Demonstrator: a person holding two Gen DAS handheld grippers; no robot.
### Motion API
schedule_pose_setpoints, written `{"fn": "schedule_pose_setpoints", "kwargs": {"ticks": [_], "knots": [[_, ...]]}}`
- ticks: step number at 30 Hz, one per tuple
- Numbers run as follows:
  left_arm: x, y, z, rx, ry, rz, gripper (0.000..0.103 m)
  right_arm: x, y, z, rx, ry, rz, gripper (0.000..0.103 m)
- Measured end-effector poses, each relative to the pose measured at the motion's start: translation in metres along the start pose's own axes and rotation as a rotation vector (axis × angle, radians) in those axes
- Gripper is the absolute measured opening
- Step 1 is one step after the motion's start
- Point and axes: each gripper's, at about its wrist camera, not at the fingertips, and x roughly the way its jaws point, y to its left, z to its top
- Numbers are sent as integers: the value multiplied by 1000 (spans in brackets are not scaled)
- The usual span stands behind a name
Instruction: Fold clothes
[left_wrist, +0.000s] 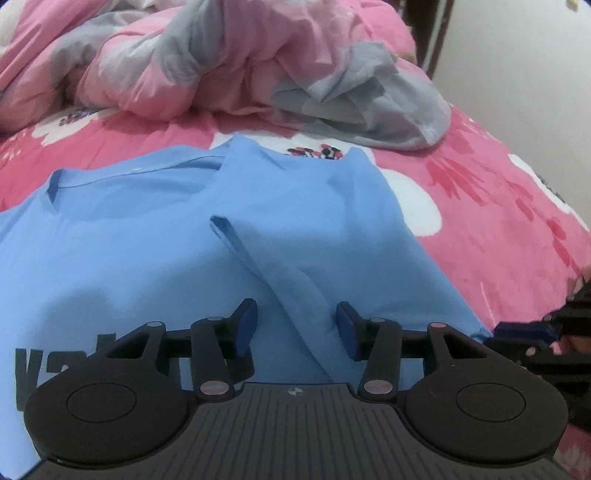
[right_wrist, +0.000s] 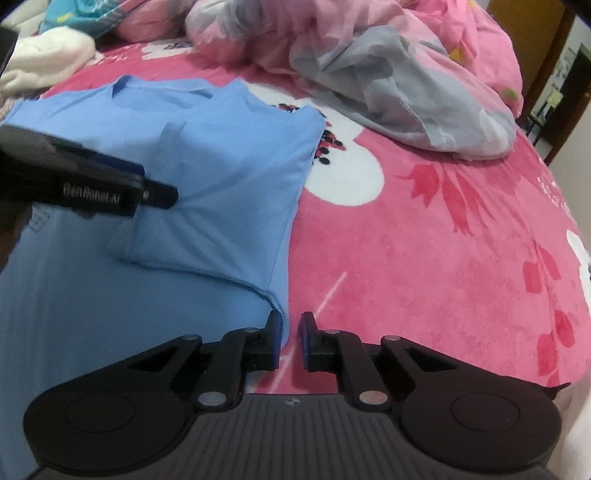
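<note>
Left gripper (left_wrist: 295, 328) is hovering open over blue shirt (left_wrist: 184, 240); right gripper (right_wrist: 290, 343), slightly open, is sitting at shirt's 3 o'clock edge.

Bed: pink floral sheet (right_wrist: 424, 258)
Far side: crumpled pink-grey quilt (left_wrist: 221, 66)
Wall: white (left_wrist: 517, 55)
Post: dark wood (right_wrist: 565, 66)

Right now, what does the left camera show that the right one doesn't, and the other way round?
Only the left view shows dark lettering printed on the shirt, and the left fingers open above a fold of blue cloth. Only the right view shows a white cloth and a teal fabric at the far left of the bed, plus the right fingers slightly apart at the shirt's edge. Both show the blue shirt with one side folded in, the pink floral bedspread and the pink and grey quilt.
</note>
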Motion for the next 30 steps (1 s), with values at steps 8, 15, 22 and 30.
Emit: {"fn": "schedule_pose_setpoints", "kwargs": {"ticks": [8,15,22,30], "knots": [[9,-16,27,-19,-53,-36,46,2,-1,-2,-3,-18,10,10],[89,-41,45,14,-41,-21,43,2,-7,-6,10,-44,45,10],[113,-31,57,-93,-85,40,45,4,-20,-7,75,-48,105,11],[77,-12,58,-235,-143,5,51,-10,-29,-3,115,-40,144,15]]}}
